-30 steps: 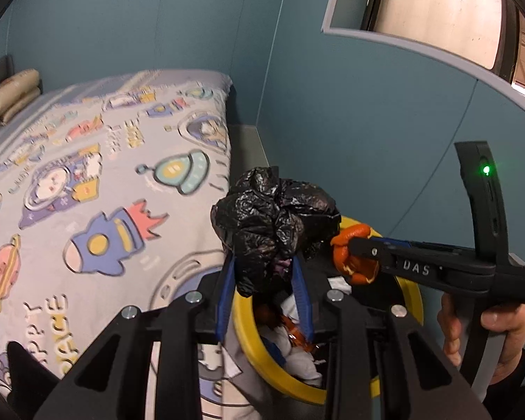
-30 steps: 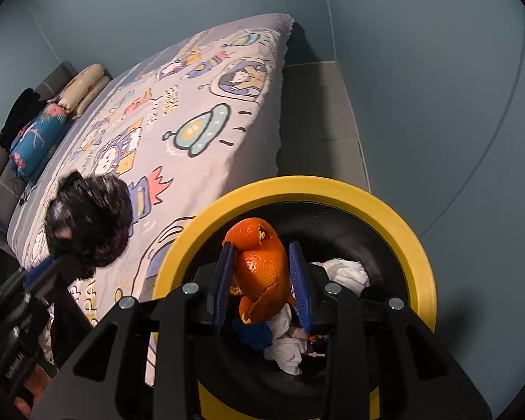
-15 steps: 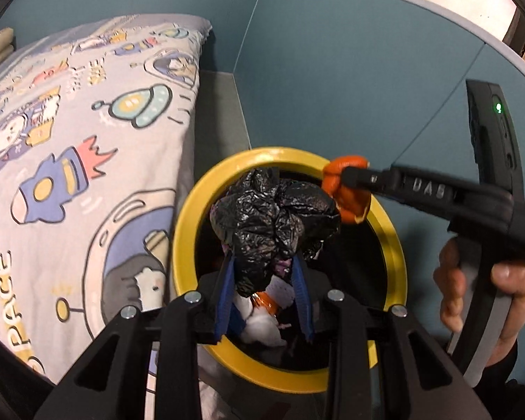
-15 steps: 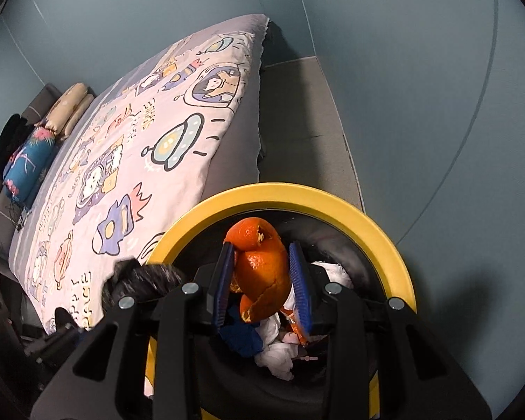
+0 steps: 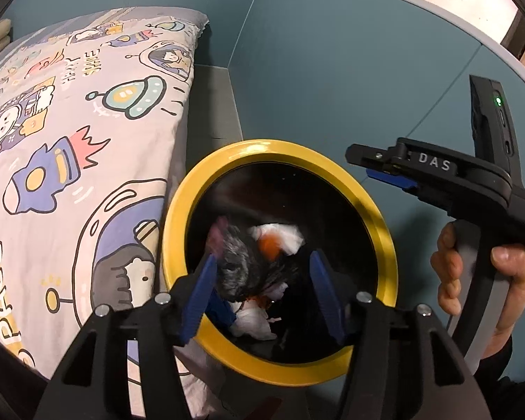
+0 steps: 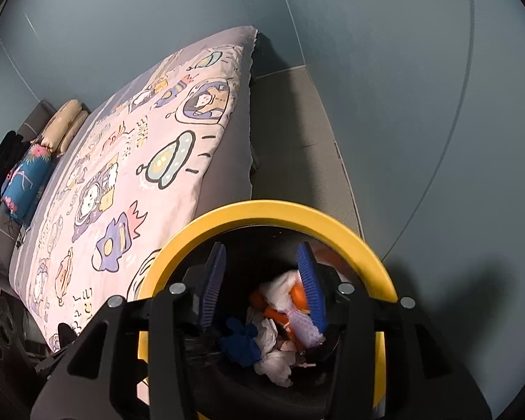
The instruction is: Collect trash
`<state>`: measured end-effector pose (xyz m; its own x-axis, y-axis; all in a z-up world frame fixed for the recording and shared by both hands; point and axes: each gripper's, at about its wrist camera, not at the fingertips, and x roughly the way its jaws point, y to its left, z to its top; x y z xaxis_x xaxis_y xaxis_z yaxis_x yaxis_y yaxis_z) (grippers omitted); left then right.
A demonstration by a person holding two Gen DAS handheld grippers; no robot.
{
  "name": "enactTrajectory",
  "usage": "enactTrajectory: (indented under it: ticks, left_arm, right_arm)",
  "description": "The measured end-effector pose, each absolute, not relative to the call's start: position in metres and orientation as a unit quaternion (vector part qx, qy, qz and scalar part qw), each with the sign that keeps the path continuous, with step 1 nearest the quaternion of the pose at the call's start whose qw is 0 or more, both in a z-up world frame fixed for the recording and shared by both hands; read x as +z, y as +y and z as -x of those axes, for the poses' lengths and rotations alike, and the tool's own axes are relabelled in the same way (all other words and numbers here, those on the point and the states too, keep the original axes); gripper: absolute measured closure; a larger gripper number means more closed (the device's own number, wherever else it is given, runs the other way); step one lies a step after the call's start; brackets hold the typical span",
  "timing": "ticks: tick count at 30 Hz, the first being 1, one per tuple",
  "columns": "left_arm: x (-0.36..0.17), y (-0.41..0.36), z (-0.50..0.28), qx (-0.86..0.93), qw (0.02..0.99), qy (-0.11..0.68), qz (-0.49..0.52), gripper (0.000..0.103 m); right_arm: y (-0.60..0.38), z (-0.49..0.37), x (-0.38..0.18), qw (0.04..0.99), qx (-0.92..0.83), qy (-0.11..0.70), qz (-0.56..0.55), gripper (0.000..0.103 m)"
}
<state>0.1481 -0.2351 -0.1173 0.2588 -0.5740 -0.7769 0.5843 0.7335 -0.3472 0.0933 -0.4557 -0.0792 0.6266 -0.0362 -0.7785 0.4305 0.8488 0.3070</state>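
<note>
Both tools, left tool (image 5: 259, 290) and right tool (image 6: 262, 287), are held released above the yellow-rimmed bin (image 5: 381, 231). The black bag (image 5: 238, 269) and orange peel (image 6: 297, 294) are seen inside. The rim could be clipped if either tool is lowered.
</note>
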Motion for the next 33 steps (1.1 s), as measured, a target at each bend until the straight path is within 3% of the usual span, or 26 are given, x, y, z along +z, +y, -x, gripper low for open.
enactTrajectory:
  ticks: [21, 26, 33]
  left_arm:
    - [-0.090, -0.163, -0.157, -0.308, 0.840, 0.446, 0.032, 0.049]
    - [-0.086, -0.124, -0.156, -0.272, 0.862, 0.427, 0.033, 0.049]
    - [-0.079, -0.064, -0.155, -0.203, 0.894, 0.398, 0.041, 0.039]
  right_arm:
    - [-0.401, -0.110, -0.043, 0.899, -0.079, 0.387, -0.191, 0.060]
    - [-0.363, -0.119, -0.035, 0.907, -0.044, 0.386, -0.163, 0.054]
    - [-0.314, -0.136, -0.034, 0.910, -0.008, 0.391, -0.137, 0.044]
